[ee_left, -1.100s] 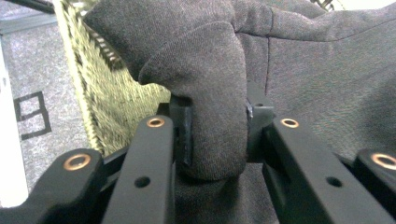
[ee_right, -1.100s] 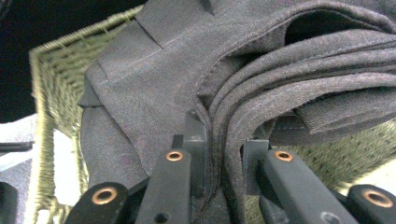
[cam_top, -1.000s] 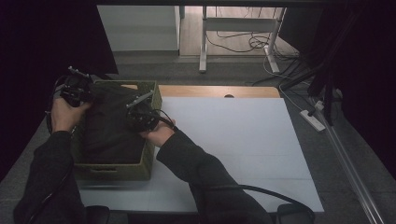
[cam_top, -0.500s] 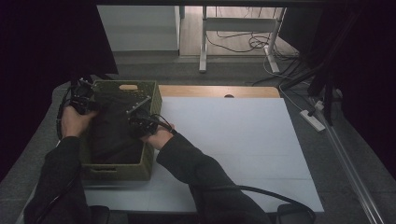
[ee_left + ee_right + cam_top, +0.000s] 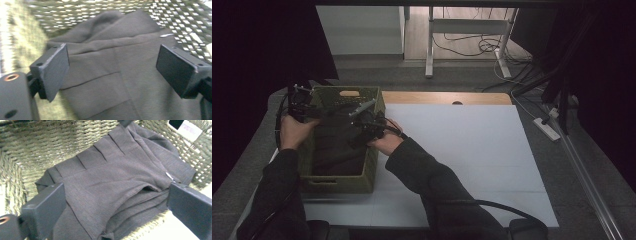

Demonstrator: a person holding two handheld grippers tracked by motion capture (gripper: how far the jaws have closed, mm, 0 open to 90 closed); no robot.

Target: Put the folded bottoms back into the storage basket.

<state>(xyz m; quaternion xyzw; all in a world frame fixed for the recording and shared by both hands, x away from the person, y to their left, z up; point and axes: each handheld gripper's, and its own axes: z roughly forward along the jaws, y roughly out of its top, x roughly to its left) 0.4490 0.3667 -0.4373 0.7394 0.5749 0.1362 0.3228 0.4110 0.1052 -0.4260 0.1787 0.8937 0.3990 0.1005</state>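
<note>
Both grippers over woven basket (image 5: 343,184) at table's (image 5: 472,150) left edge; left gripper (image 5: 112,65) and right gripper (image 5: 117,202) jaws wide apart, gripping nothing, above folded dark garment (image 5: 120,170). Right of basket, tabletop bare.

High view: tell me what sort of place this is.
Probably a lab or recording workspace: a white-topped table walled by black curtains, loose cables on the floor behind, and a power strip beside the table.

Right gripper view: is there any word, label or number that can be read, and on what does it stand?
White tag at the woven basket rim: it carries faint print, too blurred to read.
Dark folded garment in the basket: no text seen.
Nothing else legible.
</note>
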